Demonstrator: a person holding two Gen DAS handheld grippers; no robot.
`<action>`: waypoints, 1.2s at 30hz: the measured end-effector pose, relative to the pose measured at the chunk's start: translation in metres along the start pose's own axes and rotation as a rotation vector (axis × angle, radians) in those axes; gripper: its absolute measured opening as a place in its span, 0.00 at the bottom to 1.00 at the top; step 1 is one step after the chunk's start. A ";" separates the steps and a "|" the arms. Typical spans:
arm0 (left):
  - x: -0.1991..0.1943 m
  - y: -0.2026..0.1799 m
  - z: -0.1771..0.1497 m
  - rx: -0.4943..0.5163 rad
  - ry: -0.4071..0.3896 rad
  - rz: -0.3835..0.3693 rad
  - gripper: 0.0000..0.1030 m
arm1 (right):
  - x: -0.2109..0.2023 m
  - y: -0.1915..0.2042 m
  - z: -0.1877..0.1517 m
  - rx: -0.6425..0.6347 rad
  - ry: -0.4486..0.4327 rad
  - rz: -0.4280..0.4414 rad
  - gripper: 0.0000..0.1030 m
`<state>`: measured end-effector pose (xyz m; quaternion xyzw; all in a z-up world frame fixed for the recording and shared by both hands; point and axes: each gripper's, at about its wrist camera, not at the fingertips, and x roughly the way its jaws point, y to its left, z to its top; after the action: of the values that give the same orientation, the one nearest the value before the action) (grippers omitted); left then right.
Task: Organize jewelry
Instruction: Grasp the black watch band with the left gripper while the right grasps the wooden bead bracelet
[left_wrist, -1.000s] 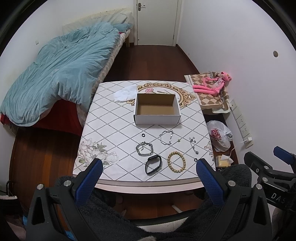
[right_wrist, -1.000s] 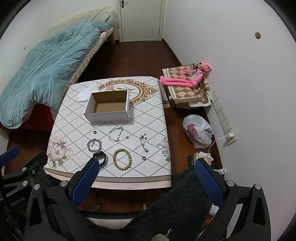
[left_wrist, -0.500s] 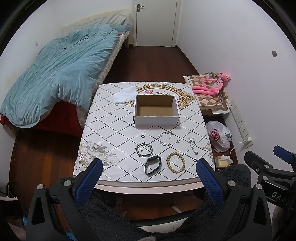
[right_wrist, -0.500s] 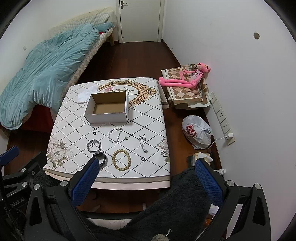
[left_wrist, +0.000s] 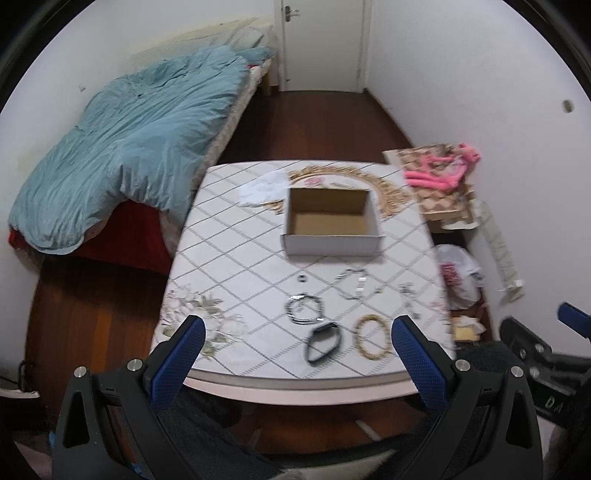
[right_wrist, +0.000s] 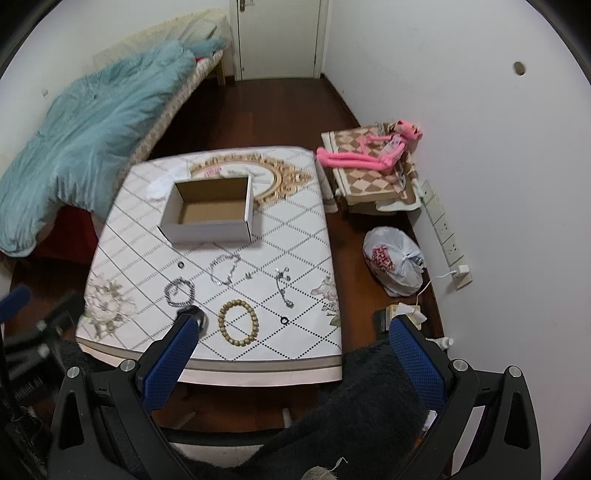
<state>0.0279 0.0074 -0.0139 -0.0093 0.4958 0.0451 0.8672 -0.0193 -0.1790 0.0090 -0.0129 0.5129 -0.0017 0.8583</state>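
One open box (right_wrist: 210, 210) stands on the table (right_wrist: 295, 236). Near it lie four bracelets and two small rings. The left gripper (left_wrist: 303, 354) and right gripper (right_wrist: 295, 354) are both spread wide, holding nothing.

Open box (left_wrist: 332, 225) toward the far middle of the table (left_wrist: 229, 258), cloth (left_wrist: 264, 188) just behind its left corner. Nearer than the box, loose rows of jewelry: small ring (left_wrist: 302, 277), chain (left_wrist: 352, 283) and another chain (left_wrist: 409, 295) left to right, then link bracelet (left_wrist: 306, 309), band (left_wrist: 323, 343) and bead bracelet (left_wrist: 372, 340) by the near edge. Bed (left_wrist: 129, 147) left of the table, bag (right_wrist: 393, 258) on the floor to its right.
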 end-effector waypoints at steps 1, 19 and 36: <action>0.011 0.002 0.000 0.001 0.005 0.013 1.00 | 0.013 0.003 -0.001 -0.007 0.016 -0.006 1.00; 0.199 0.011 -0.043 0.043 0.402 -0.059 0.64 | 0.259 0.050 -0.048 0.031 0.406 0.075 0.56; 0.212 0.000 -0.075 0.103 0.438 -0.117 0.05 | 0.256 0.041 -0.063 0.014 0.453 0.092 0.10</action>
<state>0.0703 0.0171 -0.2348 -0.0034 0.6723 -0.0337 0.7395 0.0464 -0.1437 -0.2469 0.0172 0.6924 0.0312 0.7206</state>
